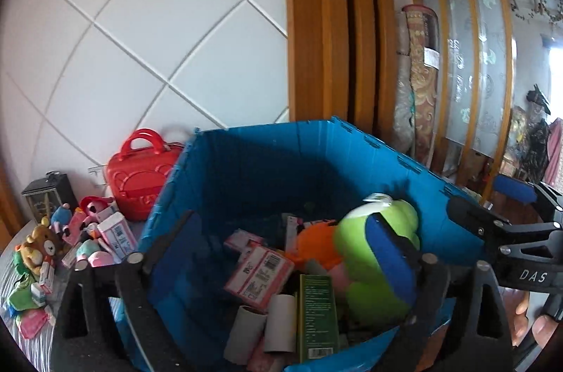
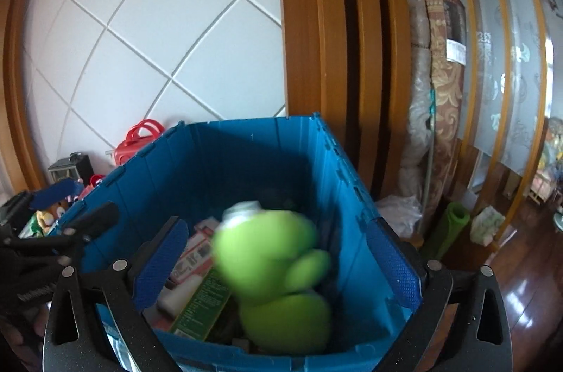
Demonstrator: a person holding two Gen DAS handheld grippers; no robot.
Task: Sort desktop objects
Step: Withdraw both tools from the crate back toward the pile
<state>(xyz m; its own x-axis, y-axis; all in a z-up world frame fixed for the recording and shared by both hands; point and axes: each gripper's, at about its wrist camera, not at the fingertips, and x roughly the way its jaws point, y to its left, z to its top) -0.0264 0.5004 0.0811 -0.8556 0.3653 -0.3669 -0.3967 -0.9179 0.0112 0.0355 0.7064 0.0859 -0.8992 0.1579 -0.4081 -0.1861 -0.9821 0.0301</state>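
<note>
Both grippers (image 1: 281, 252) (image 2: 278, 263) spread wide, blue crate (image 2: 253, 153) holding green plush (image 2: 278, 270), boxes (image 1: 258, 273), cardboard tubes (image 1: 278, 322)

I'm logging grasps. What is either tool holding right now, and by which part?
Nothing. The left tool and the right tool both stand wide open; the blurred green plush is between the right tool's pads, touching neither.

Your right tongs (image 2: 278, 263) are standing wide open over the blue crate (image 2: 246, 153); the green plush (image 2: 278, 280) is filling the gap between them. Crate walls are closing in ahead and on both sides. Left of your left tongs (image 1: 281, 263), small toys (image 1: 70, 241) are crowding the surface.
</note>
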